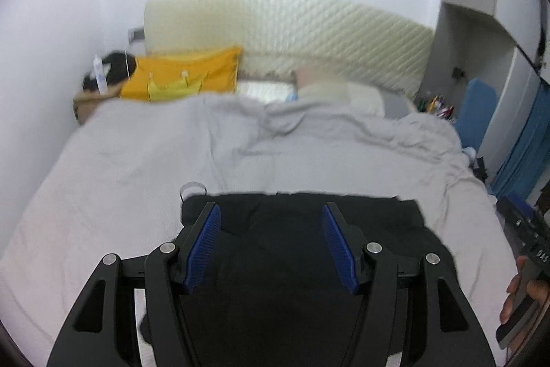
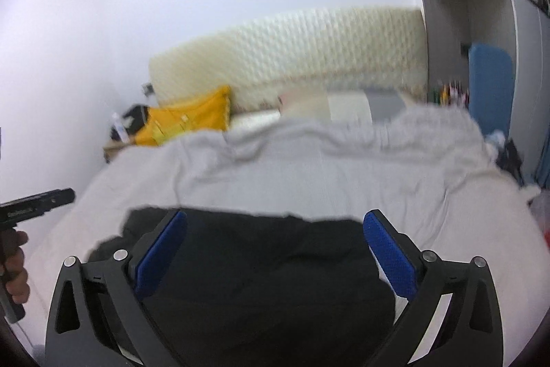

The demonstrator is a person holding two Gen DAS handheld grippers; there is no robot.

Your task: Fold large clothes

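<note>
Bed: black garment lies below open left gripper.

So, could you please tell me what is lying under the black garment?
The black garment lies on a light grey bedsheet, which shows all around it. Whatever sits directly beneath the dark cloth is covered.

So the black garment is lying flat on the bed, down at the near end, on top of the light grey cover. It looks folded into a roughly rectangular block with a fairly straight far edge. There's a small pale loop poking out at its far left corner. From the right wrist view its left side looks more rumpled.
</note>
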